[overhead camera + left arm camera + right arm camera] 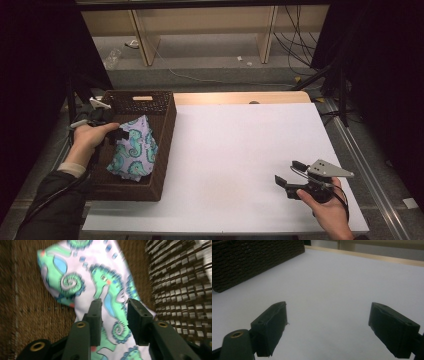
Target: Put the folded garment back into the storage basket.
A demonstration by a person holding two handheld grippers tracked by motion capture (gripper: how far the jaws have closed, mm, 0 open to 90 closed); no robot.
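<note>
A white cloth (pixel 135 147) printed with green and blue seahorses lies bunched in a dark brown wicker basket (pixel 169 117) at the table's left side, with one part pulled up into a peak. My left gripper (pixel 119 135) reaches into the basket from the left. In the left gripper view the cloth (pixel 100 277) runs between the two jaws, and my left gripper (pixel 113 308) is shut on a fold of it above the basket's woven floor (pixel 27 302). My right gripper (pixel 289 171) rests low over the white tabletop at the near right, open, with nothing between its jaws (pixel 328 325).
A white sheet (pixel 240 150) covers the table, with a strip of bare wood (pixel 240 97) along its far edge. In the right gripper view, the basket's outer wall (pixel 249 260) stands at the far left. Shelving legs and cables lie on the floor beyond the table.
</note>
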